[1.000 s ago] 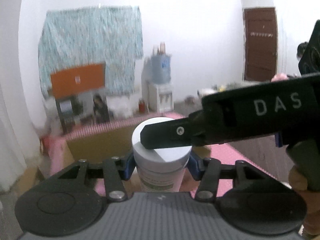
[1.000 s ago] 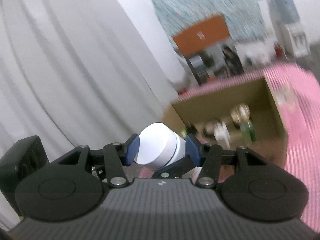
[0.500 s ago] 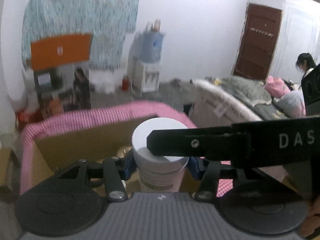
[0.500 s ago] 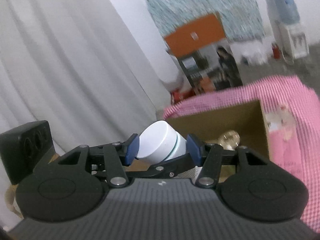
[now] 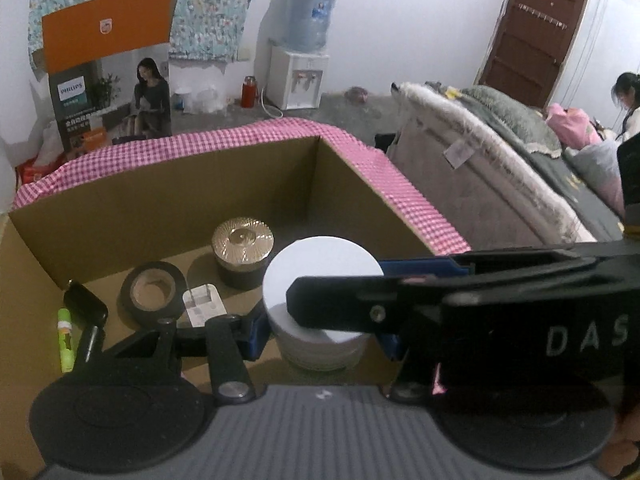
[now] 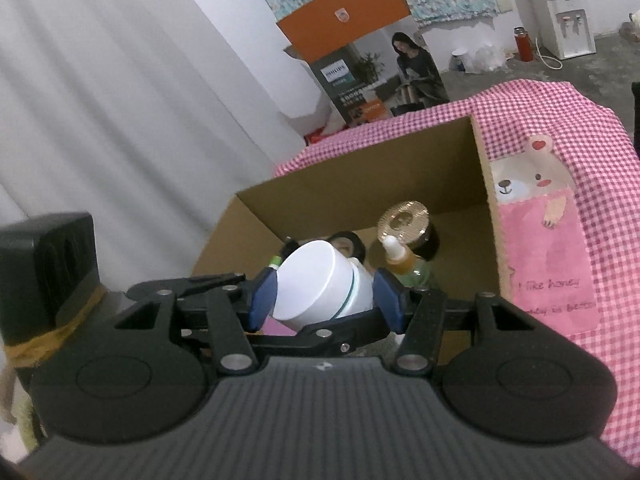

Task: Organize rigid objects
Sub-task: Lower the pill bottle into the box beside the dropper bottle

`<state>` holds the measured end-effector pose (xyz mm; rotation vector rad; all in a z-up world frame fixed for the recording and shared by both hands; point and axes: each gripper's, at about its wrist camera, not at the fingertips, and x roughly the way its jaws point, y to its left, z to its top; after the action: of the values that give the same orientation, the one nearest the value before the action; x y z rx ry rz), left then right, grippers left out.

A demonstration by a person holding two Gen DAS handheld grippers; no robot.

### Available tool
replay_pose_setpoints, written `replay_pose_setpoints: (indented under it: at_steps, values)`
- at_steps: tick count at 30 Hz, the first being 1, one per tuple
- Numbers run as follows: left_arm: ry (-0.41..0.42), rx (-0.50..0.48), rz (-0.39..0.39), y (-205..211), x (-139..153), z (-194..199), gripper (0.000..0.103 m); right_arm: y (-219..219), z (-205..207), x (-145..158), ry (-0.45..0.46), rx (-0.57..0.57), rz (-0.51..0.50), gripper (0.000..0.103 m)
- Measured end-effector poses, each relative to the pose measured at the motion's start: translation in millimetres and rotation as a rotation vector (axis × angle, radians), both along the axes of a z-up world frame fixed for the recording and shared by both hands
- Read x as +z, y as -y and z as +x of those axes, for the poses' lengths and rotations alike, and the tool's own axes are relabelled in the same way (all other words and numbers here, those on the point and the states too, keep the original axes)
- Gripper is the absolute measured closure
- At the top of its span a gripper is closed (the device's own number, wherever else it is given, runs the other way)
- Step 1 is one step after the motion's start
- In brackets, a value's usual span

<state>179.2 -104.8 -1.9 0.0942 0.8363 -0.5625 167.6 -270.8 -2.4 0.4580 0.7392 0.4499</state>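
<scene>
Black grippers, blue fingers, white "DAS" lettering.

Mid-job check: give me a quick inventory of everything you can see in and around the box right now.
white jar: 1, white lid, between both grippers above the box
cardboard box: 1, brown, open top, on the pink checked cloth
gold-lidded jar: 1, gold lid, dark body, standing at the back of the box
tape roll: 1, black, flat on the box floor, left of the gold-lidded jar
charger plug: 1, white, beside the tape roll
green tube: 1, yellow-green, at the box's left edge
black case: 1, black, next to the green tube
dropper bottle: 1, amber with white tip, in the box
pink checked cloth: 1, pink and white, under the box
left gripper: 1, black, blue pads on the white jar
right gripper: 1, black, blue pads at the jar's lid
</scene>
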Motion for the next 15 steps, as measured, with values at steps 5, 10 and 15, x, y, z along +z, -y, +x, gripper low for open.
replay_pose_setpoints:
  at_steps: [5,10,15]
  values:
    - [-0.016,-0.005,0.028,7,-7,6,0.049,1,5,-4,-0.004,-0.004,-0.035,0.043]
    - [-0.032,-0.008,0.043,12,-13,10,0.047,4,9,-6,0.001,-0.016,-0.048,0.037]
    - [-0.022,-0.031,0.044,18,-12,7,0.043,10,7,-4,0.011,-0.032,-0.042,0.032]
